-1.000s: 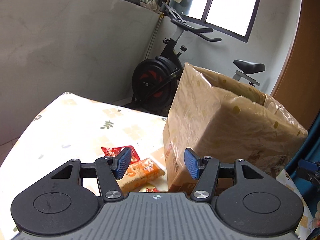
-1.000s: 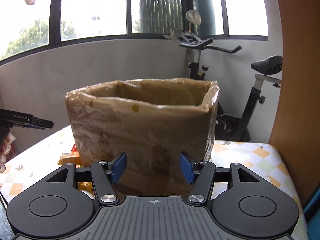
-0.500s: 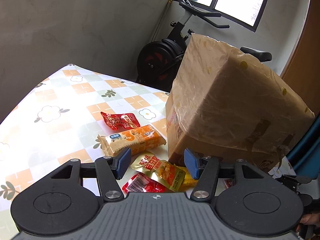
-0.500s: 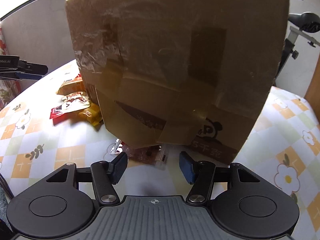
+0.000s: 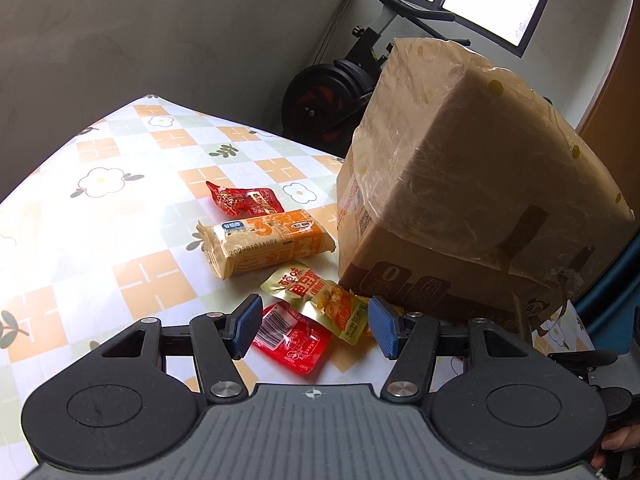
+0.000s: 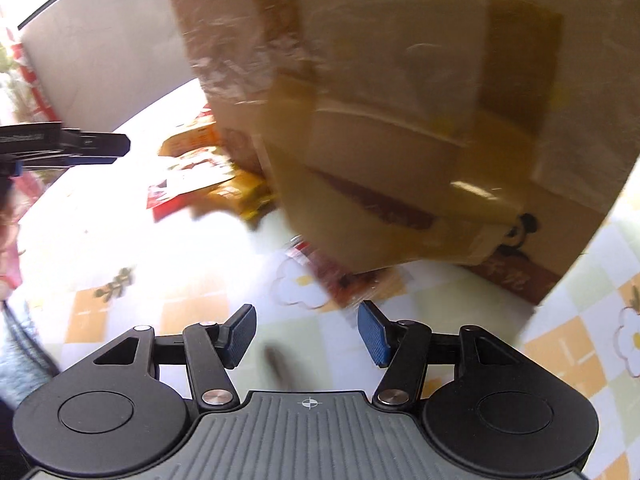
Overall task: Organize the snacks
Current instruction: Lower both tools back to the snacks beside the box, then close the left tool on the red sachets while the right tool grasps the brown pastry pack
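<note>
Left wrist view: the left gripper [image 5: 314, 326] is held with its fingers spread and nothing between them, low over a red packet [image 5: 294, 338] on the tablecloth [image 5: 100, 216]. A gold packet [image 5: 320, 296] overlaps the red one, so both could be pinched together. An orange bar [image 5: 264, 242] and a red wrapper [image 5: 244, 200] lie further off. The cardboard box [image 5: 460, 184], draped in plastic film, stands just beside the packets; its wall could be struck by the right-hand finger.

In the blurred right wrist view, the right gripper [image 6: 306, 334] is likewise released and empty, near a clear packet [image 6: 344, 276] partly tucked under the box's corner; it could be dragged or torn. An exercise bike [image 5: 340, 96] is noted behind the table.
</note>
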### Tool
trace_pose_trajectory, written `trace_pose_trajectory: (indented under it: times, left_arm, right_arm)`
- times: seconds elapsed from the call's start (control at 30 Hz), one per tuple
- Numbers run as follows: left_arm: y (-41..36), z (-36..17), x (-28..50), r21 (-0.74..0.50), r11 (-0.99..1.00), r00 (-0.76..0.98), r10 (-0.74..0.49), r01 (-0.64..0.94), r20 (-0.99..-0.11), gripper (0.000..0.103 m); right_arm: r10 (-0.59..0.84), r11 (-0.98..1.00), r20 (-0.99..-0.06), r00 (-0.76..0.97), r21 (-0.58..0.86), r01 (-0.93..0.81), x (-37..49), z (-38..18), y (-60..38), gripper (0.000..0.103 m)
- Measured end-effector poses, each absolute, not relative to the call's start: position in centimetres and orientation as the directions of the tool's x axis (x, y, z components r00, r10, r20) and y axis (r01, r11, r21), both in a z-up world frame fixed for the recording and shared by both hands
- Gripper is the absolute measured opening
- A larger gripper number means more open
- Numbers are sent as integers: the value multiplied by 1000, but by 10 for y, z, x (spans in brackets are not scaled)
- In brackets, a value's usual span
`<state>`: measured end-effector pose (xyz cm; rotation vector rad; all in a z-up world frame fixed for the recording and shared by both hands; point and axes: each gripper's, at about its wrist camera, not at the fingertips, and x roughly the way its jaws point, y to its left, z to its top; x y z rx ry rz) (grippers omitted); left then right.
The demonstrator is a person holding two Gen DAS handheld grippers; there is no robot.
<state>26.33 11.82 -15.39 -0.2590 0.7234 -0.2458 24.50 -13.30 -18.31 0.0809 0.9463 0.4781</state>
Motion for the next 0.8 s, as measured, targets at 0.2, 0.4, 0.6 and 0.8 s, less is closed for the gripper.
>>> trace_pose_trajectory:
  times: [0.2,0.4,0.6,0.8]
  left_arm:
    - [119,-155,261,-318,940,722,-307,127,-620,61]
    - [118,-155,258,-313,941,717,-305,127,-627,60]
    - [118,-160,257,-314,941,706,-307,126,-639,59]
    - [106,-162,259,-305,935,699,-342,182,-628,50]
  right_arm:
    - [344,910,-719,604,94,-405,253,-172,-118,53]
    - [266,917,-723,638,-16,-399,272,-192,-113,55]
    - [303,928,-711,635,69,-365,265,-195,-127,41]
    - [314,938,-688,655,115,-328,241,-195,-139,40]
